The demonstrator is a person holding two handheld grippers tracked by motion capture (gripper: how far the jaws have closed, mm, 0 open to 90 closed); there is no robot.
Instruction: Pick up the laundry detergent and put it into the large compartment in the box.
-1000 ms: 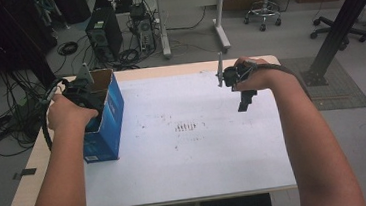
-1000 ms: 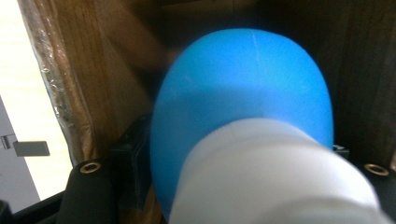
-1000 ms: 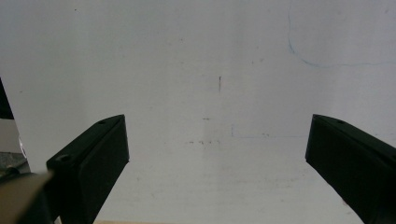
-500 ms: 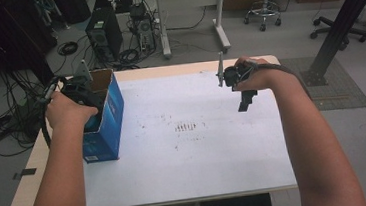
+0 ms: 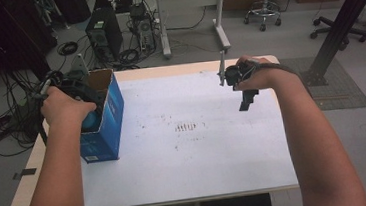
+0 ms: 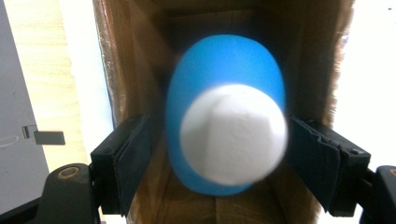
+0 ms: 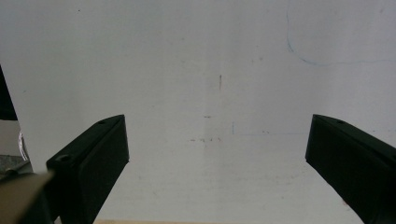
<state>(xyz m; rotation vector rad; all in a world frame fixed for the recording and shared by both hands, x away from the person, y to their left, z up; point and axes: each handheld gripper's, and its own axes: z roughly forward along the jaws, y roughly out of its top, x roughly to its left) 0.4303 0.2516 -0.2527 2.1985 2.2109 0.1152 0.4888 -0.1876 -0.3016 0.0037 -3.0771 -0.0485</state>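
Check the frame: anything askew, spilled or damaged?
Nothing serious. The white table has a scatter of small dark marks mid-surface, stains rather than a spill. The blue-and-white bottle sits inside the blue box, between the left gripper pads, which have just been opening.

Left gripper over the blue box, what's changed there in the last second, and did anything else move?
The left gripper has just been opening, its pads now clear of the blue and white object inside the blue box, and the hand has lifted slightly. The right gripper and box stayed put.
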